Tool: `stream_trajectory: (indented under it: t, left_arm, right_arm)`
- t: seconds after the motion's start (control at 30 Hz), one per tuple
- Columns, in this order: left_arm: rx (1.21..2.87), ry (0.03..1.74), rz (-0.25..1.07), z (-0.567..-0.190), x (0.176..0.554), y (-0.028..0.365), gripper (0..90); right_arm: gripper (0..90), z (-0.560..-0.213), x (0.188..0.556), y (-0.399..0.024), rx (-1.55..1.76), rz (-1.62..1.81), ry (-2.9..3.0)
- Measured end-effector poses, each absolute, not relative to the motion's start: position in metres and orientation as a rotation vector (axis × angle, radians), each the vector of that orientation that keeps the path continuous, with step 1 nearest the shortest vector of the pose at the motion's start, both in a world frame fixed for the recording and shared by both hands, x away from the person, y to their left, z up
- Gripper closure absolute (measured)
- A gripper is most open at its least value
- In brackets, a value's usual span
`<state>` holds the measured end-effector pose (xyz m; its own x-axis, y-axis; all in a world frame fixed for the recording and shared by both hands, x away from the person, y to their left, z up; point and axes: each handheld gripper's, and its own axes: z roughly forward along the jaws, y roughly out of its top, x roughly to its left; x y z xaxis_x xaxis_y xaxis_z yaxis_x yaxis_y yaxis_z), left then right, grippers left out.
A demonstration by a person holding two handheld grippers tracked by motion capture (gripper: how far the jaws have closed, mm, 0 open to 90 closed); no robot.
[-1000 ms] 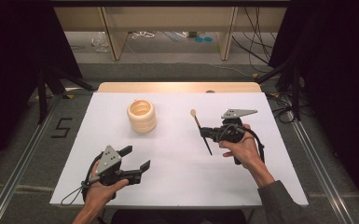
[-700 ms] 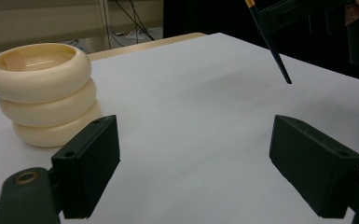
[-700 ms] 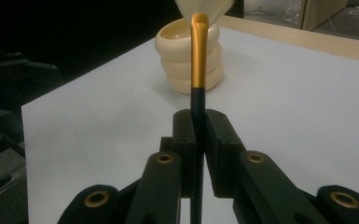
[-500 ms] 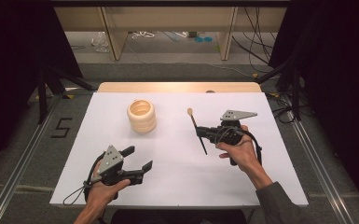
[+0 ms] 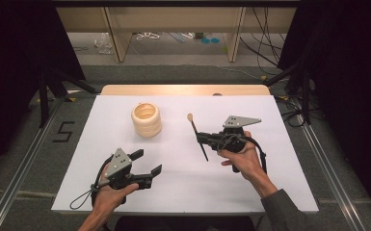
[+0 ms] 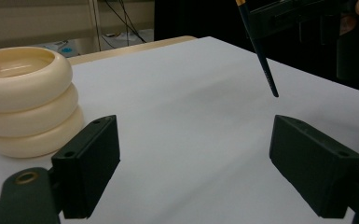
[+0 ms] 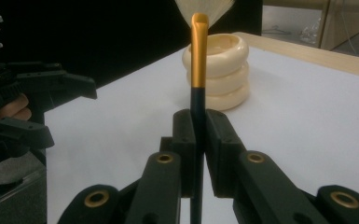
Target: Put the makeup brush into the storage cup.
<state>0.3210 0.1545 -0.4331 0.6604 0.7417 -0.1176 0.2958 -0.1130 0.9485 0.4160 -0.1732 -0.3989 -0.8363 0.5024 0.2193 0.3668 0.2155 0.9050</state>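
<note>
My right gripper (image 5: 200, 138) is shut on a brush (image 5: 193, 126) with a black handle, a gold ferrule and pale bristles, held tilted above the white table (image 5: 270, 183). In the right gripper view its pads (image 7: 184, 135) clamp the handle, and the brush (image 7: 198, 56) rises toward the cream ribbed ring holder (image 7: 224, 79). The holder (image 5: 146, 119) stands upright at the table's middle left, apart from both grippers. My left gripper (image 5: 148, 161) rests open near the front left; between its jaws (image 6: 200, 163) there is only bare table, with the holder (image 6: 28, 100) to the left.
A wooden strip (image 5: 183, 89) borders the table's far edge, with shelf legs and cables on the floor beyond. A "5" mark (image 5: 63, 131) is on the floor at the left. Metal rails run along both sides. White surface lies between the two grippers.
The brush's bristle end has shifted slightly to the left in my right gripper. The left gripper has barely moved.
</note>
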Motion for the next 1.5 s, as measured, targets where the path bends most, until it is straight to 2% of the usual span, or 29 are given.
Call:
stream_trajectory:
  t: [1.23, 1.5]
  left_arm:
    - [1.677, 0.751, 0.376, -0.432, 0.333, 0.118, 16.1]
    - [1.662, 0.747, 0.336, -0.431, 0.335, 0.115, 21.1]
  right_arm:
    - [83.4, -0.395, 0.4, -0.135, 0.712, 1.853, 2.373]
    - [83.4, -0.396, 0.396, -0.128, 0.686, 1.879, 2.389]
